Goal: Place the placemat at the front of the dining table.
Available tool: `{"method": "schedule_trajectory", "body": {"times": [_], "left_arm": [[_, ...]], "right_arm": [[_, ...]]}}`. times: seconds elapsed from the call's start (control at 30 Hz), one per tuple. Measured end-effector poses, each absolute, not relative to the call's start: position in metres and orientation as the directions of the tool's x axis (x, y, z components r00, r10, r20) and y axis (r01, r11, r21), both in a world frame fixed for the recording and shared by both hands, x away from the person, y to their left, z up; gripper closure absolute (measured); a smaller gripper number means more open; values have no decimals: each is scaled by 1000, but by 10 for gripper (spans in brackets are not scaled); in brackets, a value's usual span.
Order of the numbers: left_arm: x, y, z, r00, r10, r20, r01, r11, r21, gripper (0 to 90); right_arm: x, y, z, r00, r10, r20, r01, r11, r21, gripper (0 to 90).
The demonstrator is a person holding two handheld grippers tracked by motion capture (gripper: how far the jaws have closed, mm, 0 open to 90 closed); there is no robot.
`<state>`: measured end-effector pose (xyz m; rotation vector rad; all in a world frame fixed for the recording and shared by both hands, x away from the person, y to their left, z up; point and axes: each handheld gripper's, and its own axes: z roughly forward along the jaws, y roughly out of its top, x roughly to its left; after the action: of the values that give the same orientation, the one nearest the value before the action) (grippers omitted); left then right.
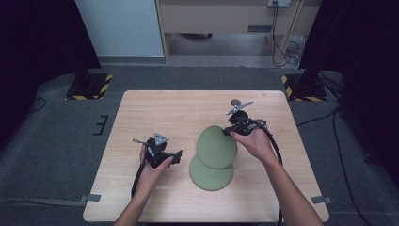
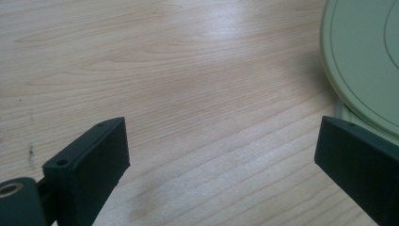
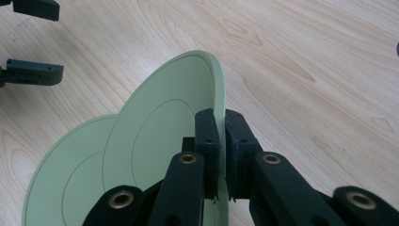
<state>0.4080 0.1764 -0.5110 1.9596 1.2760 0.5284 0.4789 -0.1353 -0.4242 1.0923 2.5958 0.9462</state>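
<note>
Two pale green plates sit at the middle of the wooden table [image 1: 155, 108]. The lower plate [image 1: 211, 176] lies flat. The upper plate [image 1: 216, 147] is tilted, its far right edge raised and its near edge resting on the lower one. My right gripper [image 1: 230, 131] is shut on that raised rim; in the right gripper view its jaws [image 3: 220, 117] pinch the upper plate [image 3: 160, 127] above the lower plate [image 3: 61, 183]. My left gripper [image 1: 176, 157] stands open just left of the plates, nothing between its fingers [image 2: 221, 155], with the upper plate [image 2: 362, 61] close to its right jaw.
Bare tabletop lies to the left and far side of the plates. Around the table, grey carpet carries two black stands with hazard-striped bases [image 1: 89, 87] [image 1: 306, 87]. Cables [image 1: 282, 47] trail at the back right. The left gripper's jaws [image 3: 33, 42] show in the right gripper view.
</note>
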Motion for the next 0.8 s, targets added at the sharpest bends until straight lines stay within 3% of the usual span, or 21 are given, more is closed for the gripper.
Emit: {"method": "schedule_trajectory", "body": {"times": [0.8], "left_arm": [[424,218,-525,297,955,-14,685,-203,699,29]], "right_arm": [[497,-134,-390,-727,675,129,561,476,677,859]]}}
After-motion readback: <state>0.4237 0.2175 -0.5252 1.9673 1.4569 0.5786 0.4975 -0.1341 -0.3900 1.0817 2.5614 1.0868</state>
